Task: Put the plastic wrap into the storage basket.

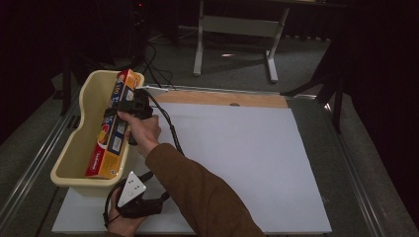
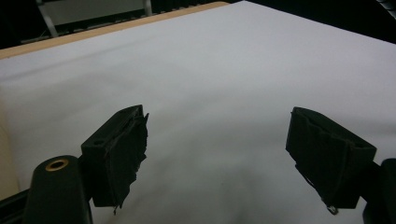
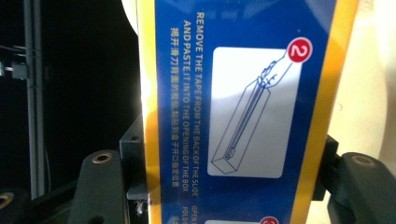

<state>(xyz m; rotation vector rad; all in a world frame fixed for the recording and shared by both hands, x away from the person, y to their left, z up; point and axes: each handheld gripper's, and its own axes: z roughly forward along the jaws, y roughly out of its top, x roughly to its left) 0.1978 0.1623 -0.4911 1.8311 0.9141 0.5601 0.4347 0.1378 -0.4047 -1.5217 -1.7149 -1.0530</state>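
High view shows the right gripper with its jaws around the long foil box, which leans in the cream bin while the left gripper idles with jaws apart on the white table; if that grip loosens early, the box likely tips over the rim.

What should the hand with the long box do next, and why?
Probably lower the box a little further into the tub and then let go. The right gripper has the box between its jaws, slanted across the tub with its top end sticking out past the rim. The left gripper waits open over the white mat.
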